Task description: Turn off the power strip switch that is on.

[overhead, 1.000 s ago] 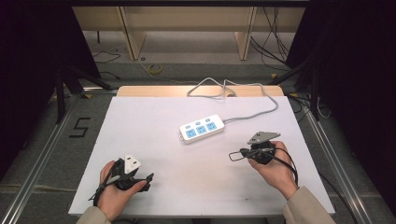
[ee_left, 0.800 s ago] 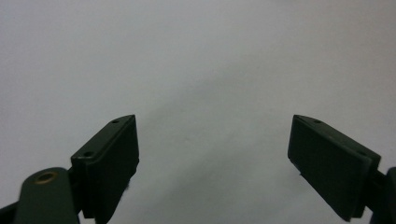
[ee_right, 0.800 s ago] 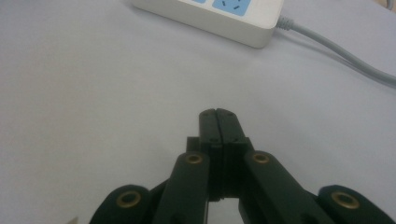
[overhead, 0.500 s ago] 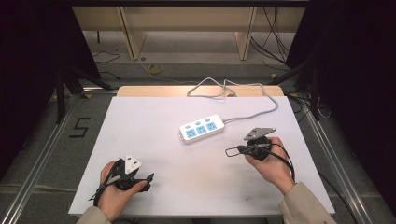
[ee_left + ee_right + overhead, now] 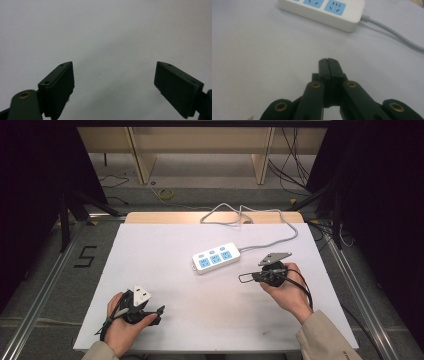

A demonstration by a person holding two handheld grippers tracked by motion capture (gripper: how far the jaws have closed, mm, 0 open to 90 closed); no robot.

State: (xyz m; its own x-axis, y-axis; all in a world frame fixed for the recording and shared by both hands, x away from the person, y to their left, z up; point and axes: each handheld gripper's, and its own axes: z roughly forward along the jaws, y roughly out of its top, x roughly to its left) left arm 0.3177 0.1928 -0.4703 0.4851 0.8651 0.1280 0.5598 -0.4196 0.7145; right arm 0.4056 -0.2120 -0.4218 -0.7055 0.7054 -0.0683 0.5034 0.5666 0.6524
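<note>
A white power strip [image 5: 216, 257] with three blue sockets lies at the middle of the white table [image 5: 165, 245]; its grey cable [image 5: 280, 237] loops off to the back. My right gripper [image 5: 244, 277] hovers just right of the strip, pointing left, jaws shut on nothing. In the right gripper view the shut jaws [image 5: 329, 62] point at bare table, with the strip [image 5: 324, 10] and its cable [image 5: 397, 37] beyond. My left gripper [image 5: 157, 312] rests near the front left edge. In the left gripper view it [image 5: 113, 87] stands wide open over bare white surface.
A wooden strip [image 5: 210, 216] edges the table's far side, with loose cables on the floor behind it. Metal rails [image 5: 45, 285] run along both sides, and a "5" mark [image 5: 85, 256] sits on the floor at the left. Dark curtains flank the table.
The right hand has drifted slightly away from the person and toward the power strip, jaws still shut. The left hand has stayed in place.
</note>
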